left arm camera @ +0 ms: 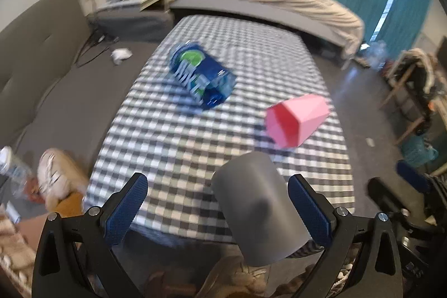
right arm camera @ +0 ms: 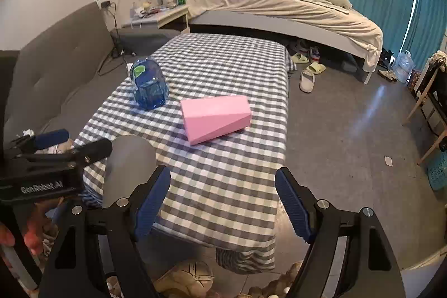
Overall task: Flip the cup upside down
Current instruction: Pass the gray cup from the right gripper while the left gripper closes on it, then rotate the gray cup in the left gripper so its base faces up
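A grey cup [left arm camera: 261, 205] stands at the near edge of the checked table [left arm camera: 223, 136], closed end up. It sits between the fingers of my left gripper [left arm camera: 220, 210], close to the right finger, with a gap on the left side. The left gripper is open. In the right wrist view the grey cup [right arm camera: 127, 166] is at the left, partly behind my left finger [right arm camera: 152, 203]. My right gripper [right arm camera: 223, 203] is open and empty above the table's near edge. The other gripper [right arm camera: 64, 147] shows at the left, beside the cup.
A pink faceted cup [right arm camera: 216, 117] lies on its side mid-table. A blue plastic bottle [right arm camera: 148, 84] lies at the table's left. A grey sofa [right arm camera: 56, 74] runs along the left. A bed [right arm camera: 279, 7] stands behind. Slippers [right arm camera: 307, 74] and shoes lie on the floor.
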{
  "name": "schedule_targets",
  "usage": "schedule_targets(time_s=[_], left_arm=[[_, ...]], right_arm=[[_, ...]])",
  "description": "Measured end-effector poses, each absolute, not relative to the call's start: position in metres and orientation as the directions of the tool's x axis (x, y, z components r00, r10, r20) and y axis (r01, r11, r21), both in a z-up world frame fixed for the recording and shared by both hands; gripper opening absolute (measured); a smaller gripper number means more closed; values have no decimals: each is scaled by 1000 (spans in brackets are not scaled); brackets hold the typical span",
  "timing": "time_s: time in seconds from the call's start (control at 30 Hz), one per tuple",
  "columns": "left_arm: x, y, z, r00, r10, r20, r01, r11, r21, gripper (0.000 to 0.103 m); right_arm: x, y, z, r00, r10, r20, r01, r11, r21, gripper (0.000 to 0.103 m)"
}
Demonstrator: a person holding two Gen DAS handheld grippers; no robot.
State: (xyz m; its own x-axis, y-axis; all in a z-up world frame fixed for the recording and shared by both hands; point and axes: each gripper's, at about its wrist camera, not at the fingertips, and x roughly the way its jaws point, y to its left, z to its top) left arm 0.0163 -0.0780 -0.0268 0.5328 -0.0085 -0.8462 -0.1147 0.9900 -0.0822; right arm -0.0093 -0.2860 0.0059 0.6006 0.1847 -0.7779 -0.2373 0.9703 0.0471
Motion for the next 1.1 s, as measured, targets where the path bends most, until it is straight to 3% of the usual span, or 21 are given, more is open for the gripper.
schedule_targets(time_s=[0.53,0.6,0.67,0.73,0.93,1.1], left_arm=[[45,-101,-69,375,-45,-926,-151,982,-109,101],[50,-98,-73,371,-67,-926,-165,977,-137,98],[55,-96,-77,362,-86,-928,-168,973,-156,86],[59,-96,-81,351,-128,-928,-159,968,-193,81],[68,-91,-73,389,-141,-910,-149,965,-214,80],[77,-83,-57,495,-67,-866,-123,982,-146,80]], right_arm=[[1,-310,0,594,196,-780,-196,976,96,77],[3,-311,-2,592,198,-781,-191,976,102,77],[4,-310,-2,592,201,-781,-191,976,106,77],[6,-309,-3,593,199,-780,-191,976,104,77],[12,-300,-5,588,194,-785,-203,975,88,77],[14,-293,-8,584,181,-791,-206,976,71,77]])
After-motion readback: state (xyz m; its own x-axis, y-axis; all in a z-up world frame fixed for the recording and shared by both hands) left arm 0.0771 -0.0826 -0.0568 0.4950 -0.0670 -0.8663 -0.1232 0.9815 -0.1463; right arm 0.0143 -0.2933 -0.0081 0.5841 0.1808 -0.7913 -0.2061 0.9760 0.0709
